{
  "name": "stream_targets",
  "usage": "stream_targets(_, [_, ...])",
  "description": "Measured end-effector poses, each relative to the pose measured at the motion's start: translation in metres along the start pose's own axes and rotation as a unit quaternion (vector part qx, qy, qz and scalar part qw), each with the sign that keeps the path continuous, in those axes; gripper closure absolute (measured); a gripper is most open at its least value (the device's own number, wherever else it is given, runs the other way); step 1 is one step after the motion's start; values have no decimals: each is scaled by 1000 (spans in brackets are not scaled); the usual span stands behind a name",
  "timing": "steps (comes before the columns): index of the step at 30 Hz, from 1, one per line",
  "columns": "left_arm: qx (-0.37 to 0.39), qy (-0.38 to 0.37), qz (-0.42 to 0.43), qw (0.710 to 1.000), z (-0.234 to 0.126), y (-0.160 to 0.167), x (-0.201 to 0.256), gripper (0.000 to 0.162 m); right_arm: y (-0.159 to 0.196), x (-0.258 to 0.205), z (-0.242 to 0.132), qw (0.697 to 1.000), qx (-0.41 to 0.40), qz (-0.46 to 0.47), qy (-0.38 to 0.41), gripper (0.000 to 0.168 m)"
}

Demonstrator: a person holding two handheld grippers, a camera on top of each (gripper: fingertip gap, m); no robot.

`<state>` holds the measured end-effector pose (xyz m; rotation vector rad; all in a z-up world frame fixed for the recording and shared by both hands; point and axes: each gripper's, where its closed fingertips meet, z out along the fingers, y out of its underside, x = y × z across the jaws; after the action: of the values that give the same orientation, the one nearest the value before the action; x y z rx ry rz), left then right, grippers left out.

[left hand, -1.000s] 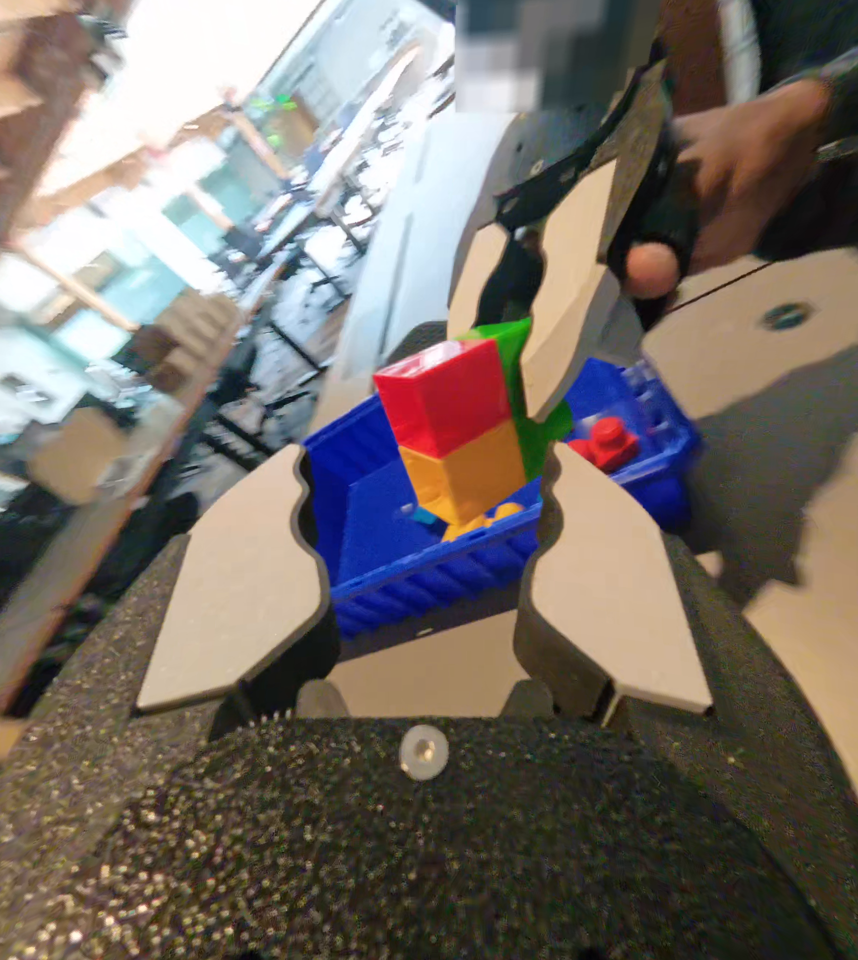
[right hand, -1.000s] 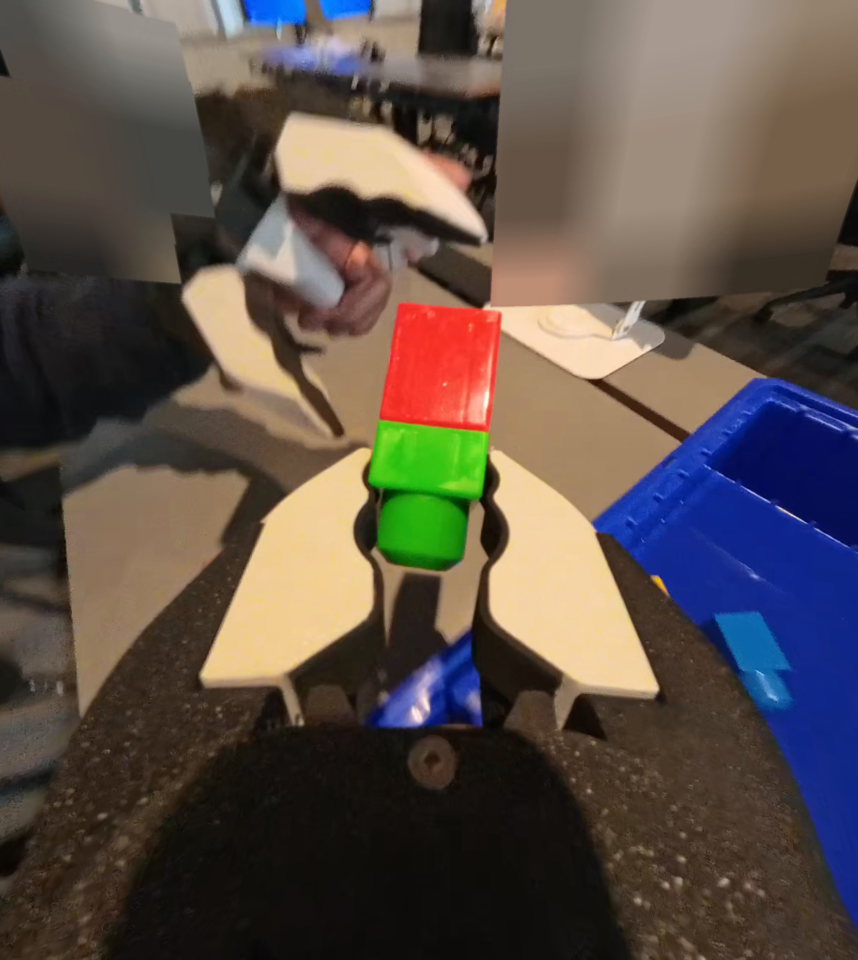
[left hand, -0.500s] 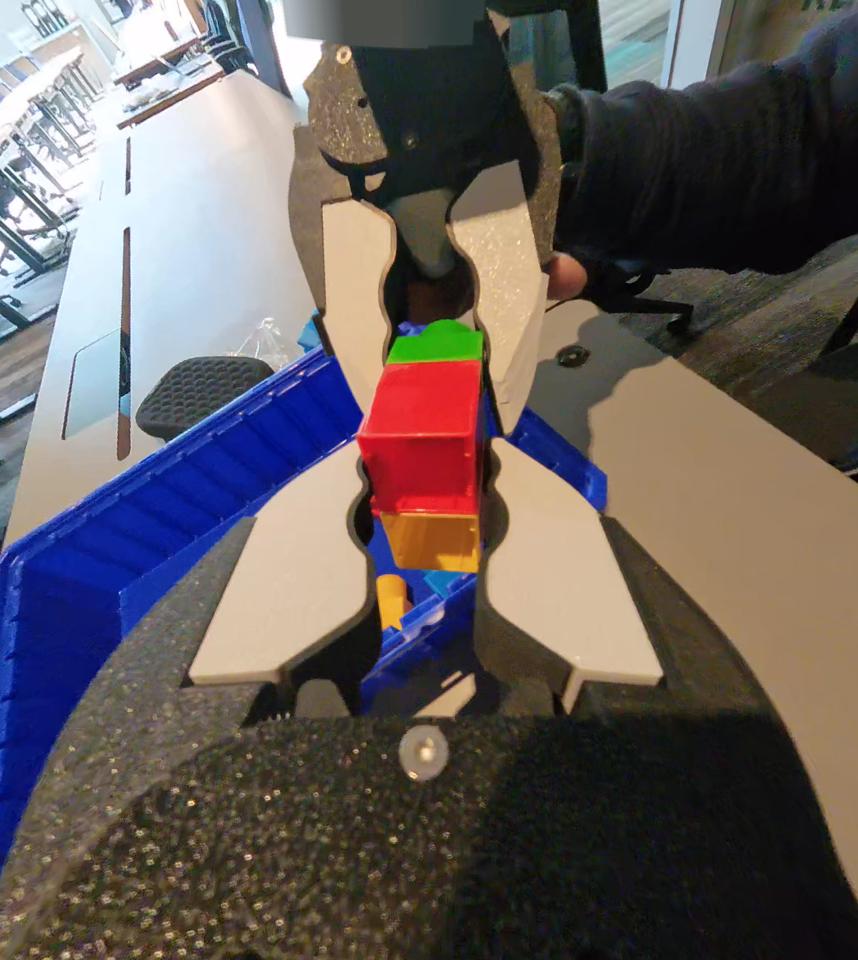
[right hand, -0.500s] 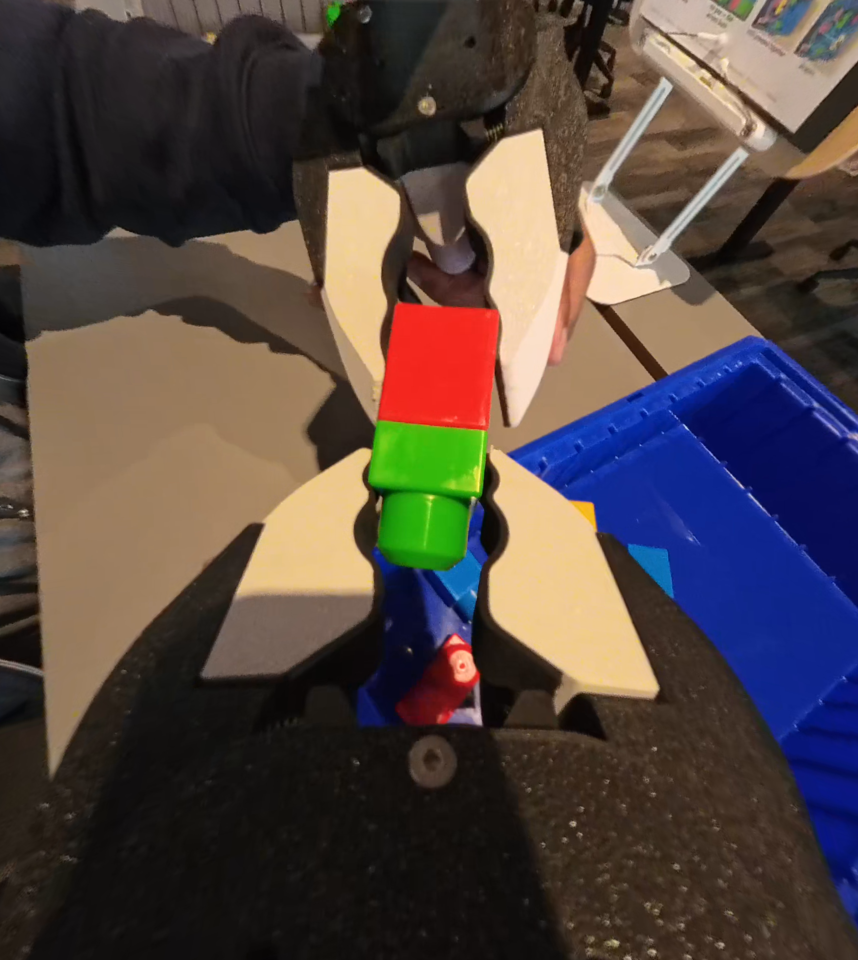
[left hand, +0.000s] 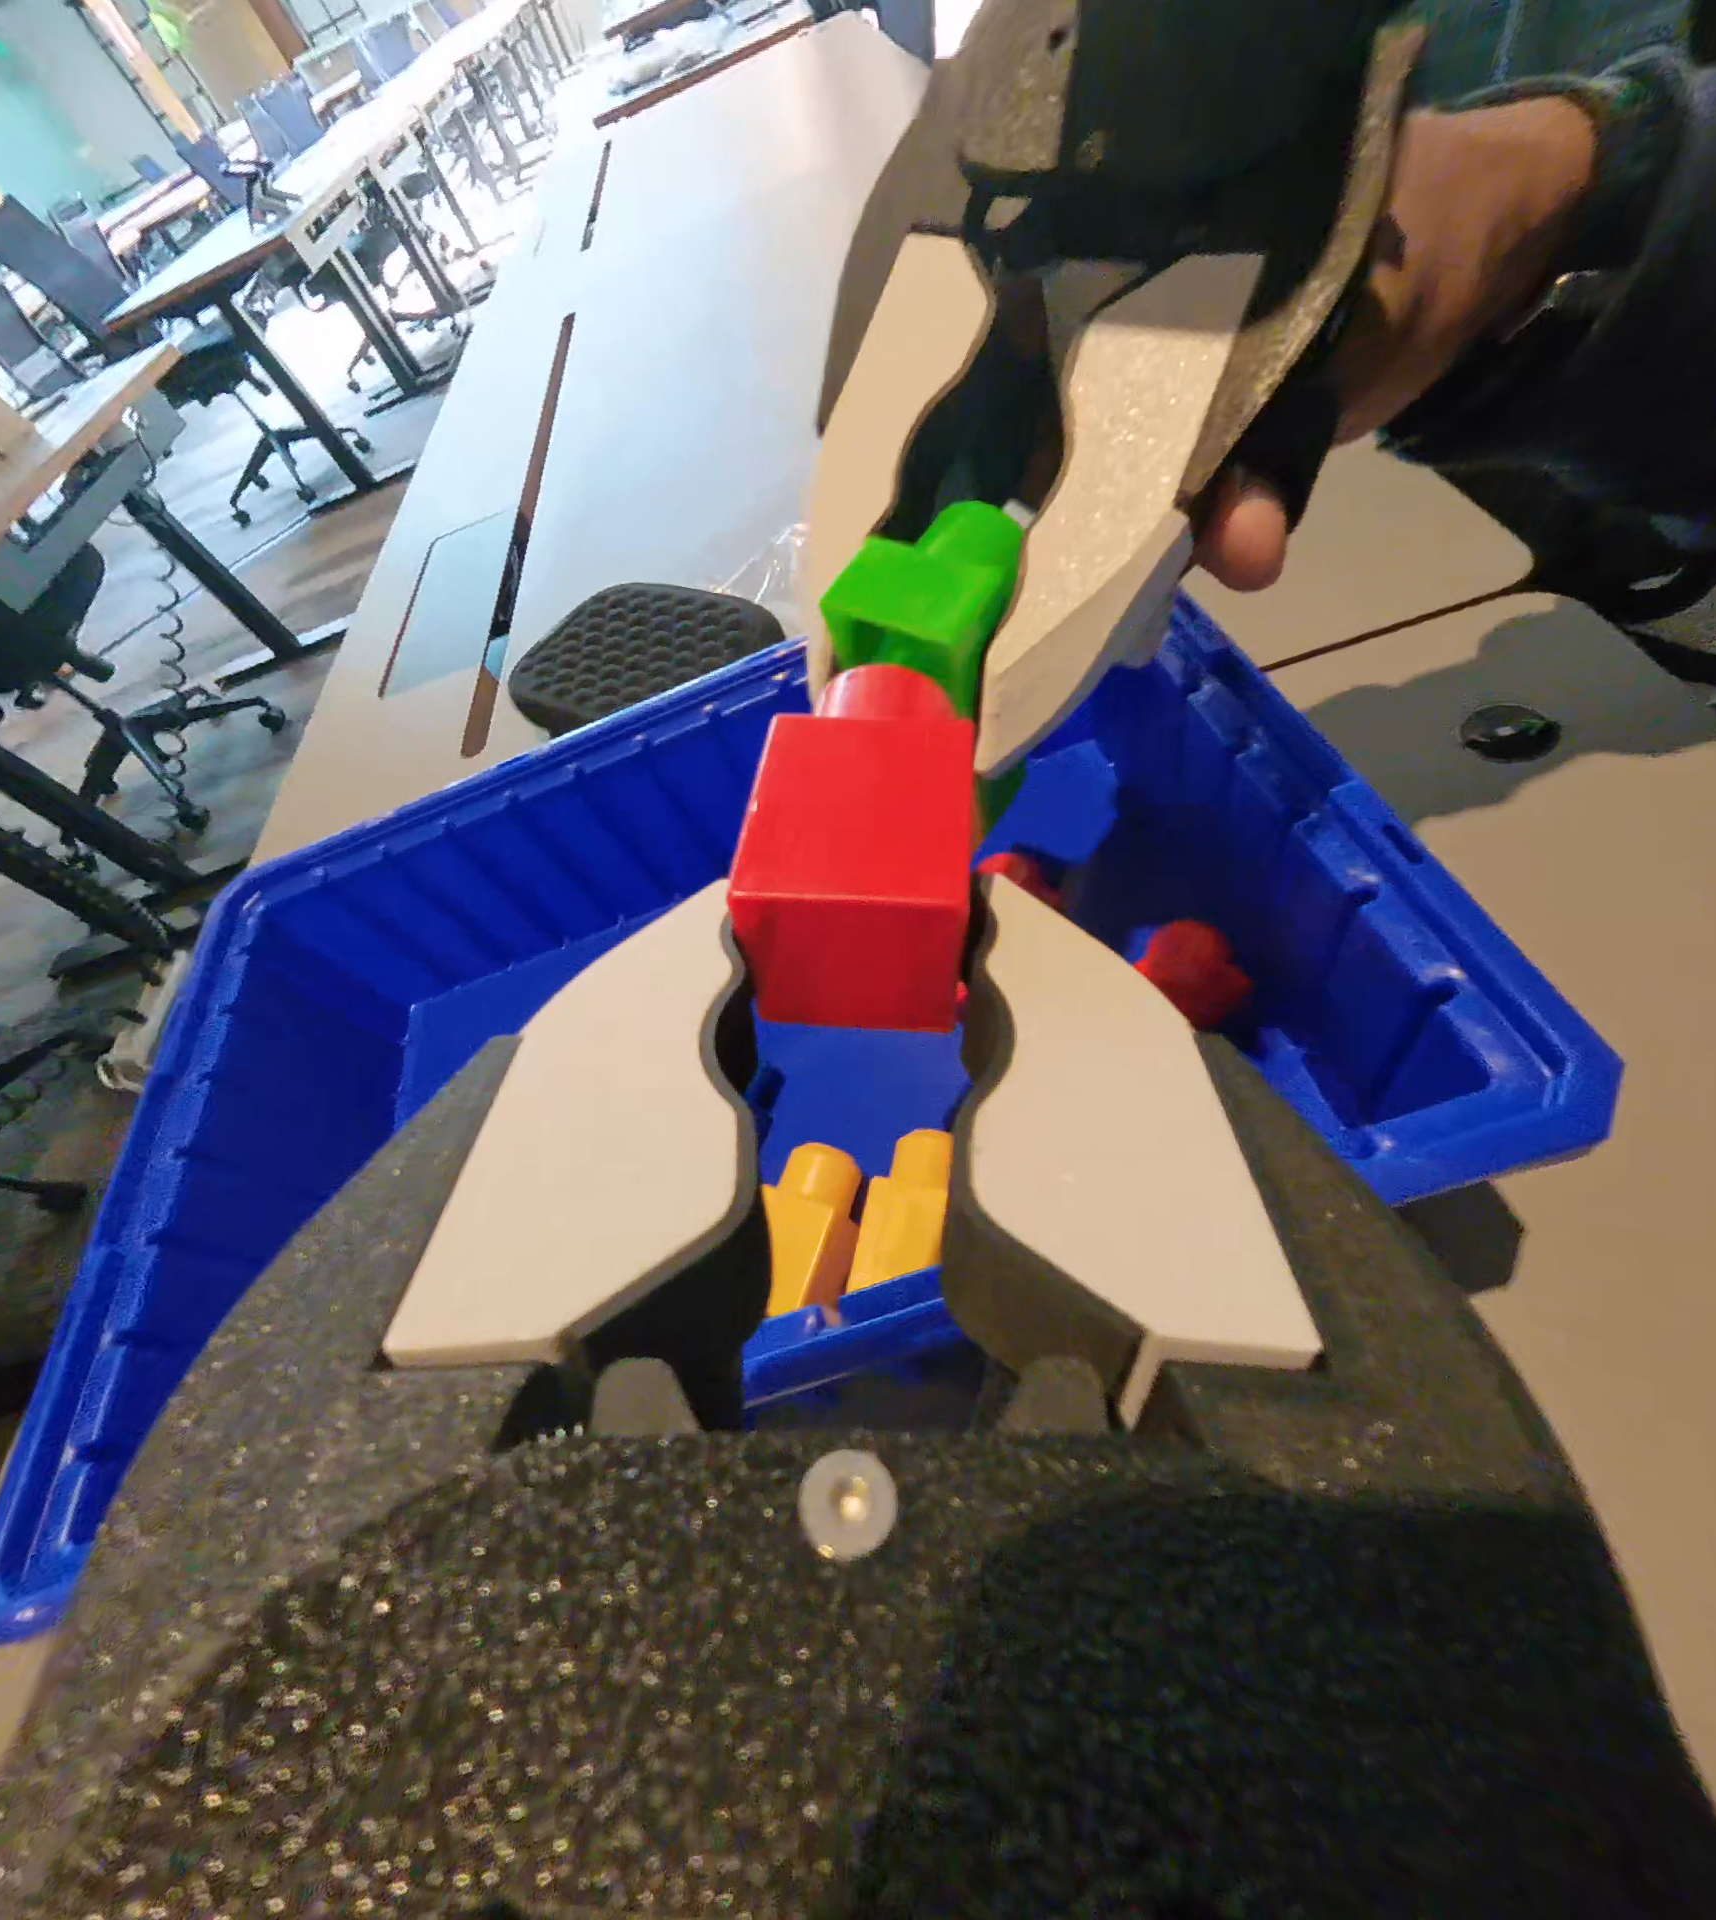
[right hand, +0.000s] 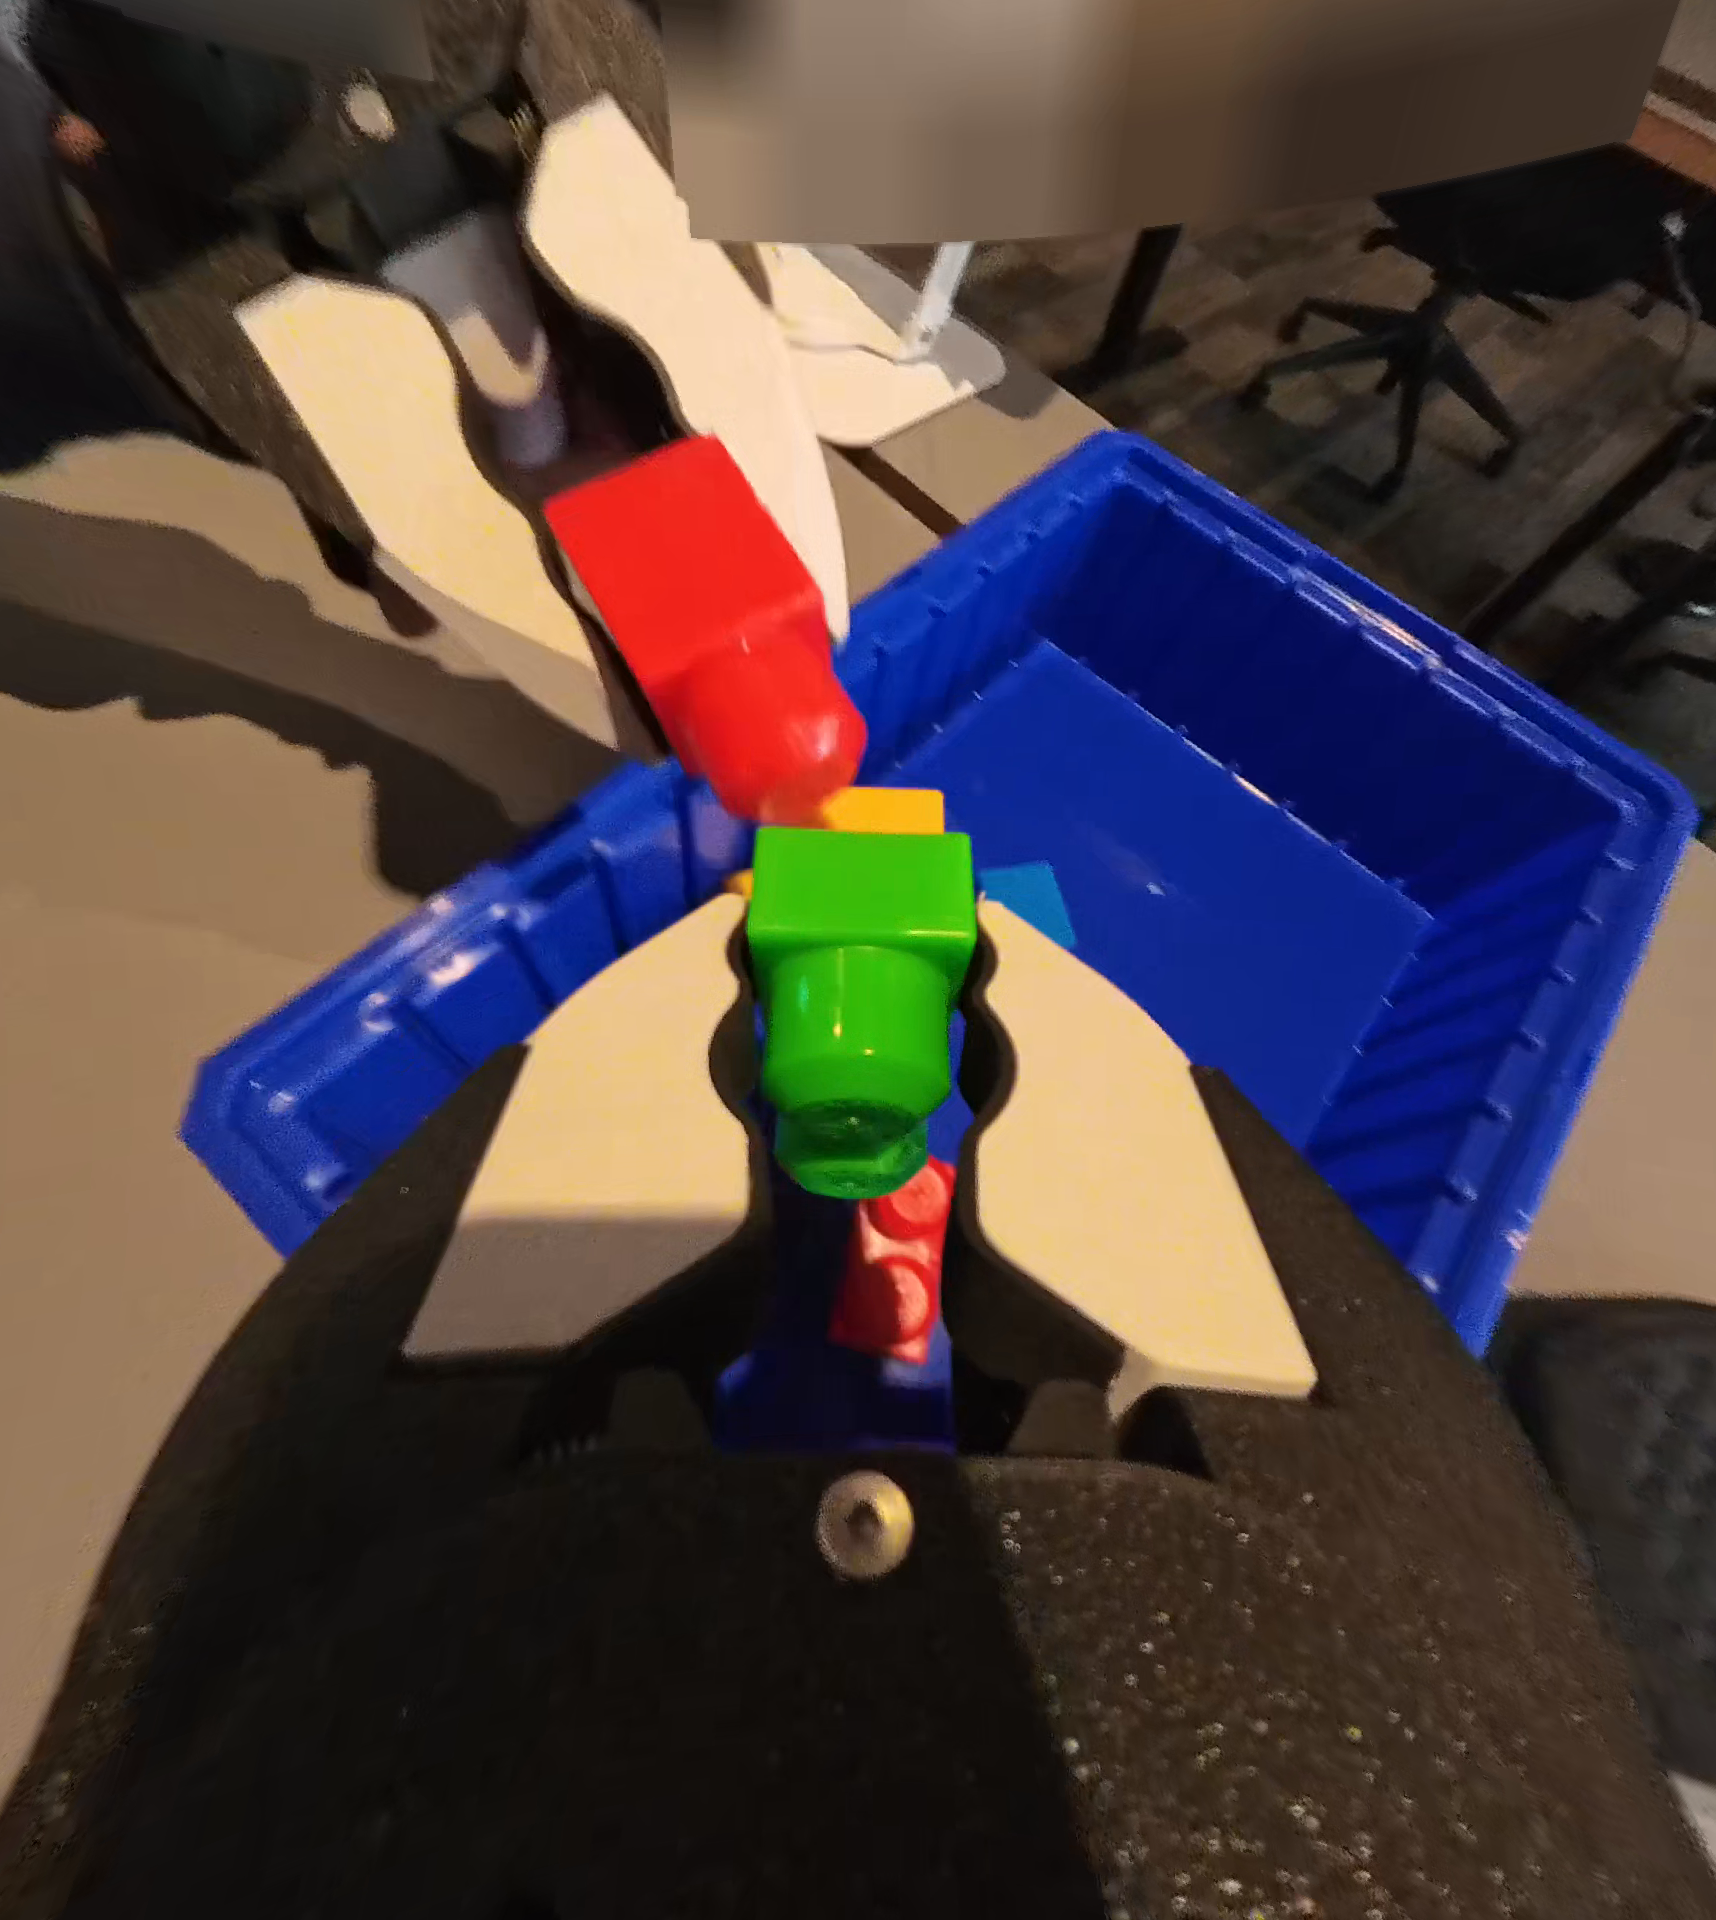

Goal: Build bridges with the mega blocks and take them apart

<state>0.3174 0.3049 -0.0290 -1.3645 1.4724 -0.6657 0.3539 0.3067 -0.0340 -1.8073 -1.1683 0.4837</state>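
My left gripper [left hand: 852, 914] is shut on a red block [left hand: 854, 862], held above the blue bin [left hand: 314, 935]. My right gripper [right hand: 859, 914] is shut on a green block [right hand: 859, 935] over the same bin [right hand: 1249, 748]. The two blocks are apart, the red block's stud pointing at the green one. In the left wrist view the right gripper [left hand: 906, 665] holds the green block [left hand: 921, 603] just beyond the red one. In the right wrist view the left gripper [right hand: 688, 644] holds the red block [right hand: 708, 613] tilted.
Yellow blocks [left hand: 854, 1216], red blocks [left hand: 1186, 966] and a blue block [left hand: 1072, 800] lie in the bin. A red block [right hand: 895, 1268] lies under my right gripper. The bin stands on a grey table [left hand: 1612, 935]; a black mesh pad [left hand: 636, 644] lies behind it. My right fingertips sit around 5 centimeters from my left ones.
The red and green blocks were joined half a second ago; now they are pulled apart, red in the left gripper and green in the right. The yellow block under the red one is gone.
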Motion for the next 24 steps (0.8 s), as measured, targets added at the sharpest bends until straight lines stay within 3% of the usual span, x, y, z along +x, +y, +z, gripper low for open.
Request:
stream_targets(4, [-67, -26, -22, 997, 7, 19, -20, 125, 42, 15, 8, 992, -124, 16, 6, 132])
stream_targets(7, [-115, 7, -71, 991, 22, 33, -17, 125, 71, 26, 20, 978, -205, 26, 24, 128])
stream_targets(12, [-207, -29, -39, 977, 42, 60, -29, 125, 85, 31, 29, 972, -225, 60, 29, 113])
stream_targets(16, [-281, -7, -60, 958, 53, 85, -23, 123, 84, 32, 22, 974, -213, 71, 45, 103])
stream_targets(22, [-215, 4, -129, 968, 55, 76, -25, 75, 73, 22, 6, 978, -191, 66, 57, 92])
stream_targets(24, [-181, -4, -146, 973, 48, 69, -31, 68, 65, 15, 4, 980, -180, 64, 53, 90])
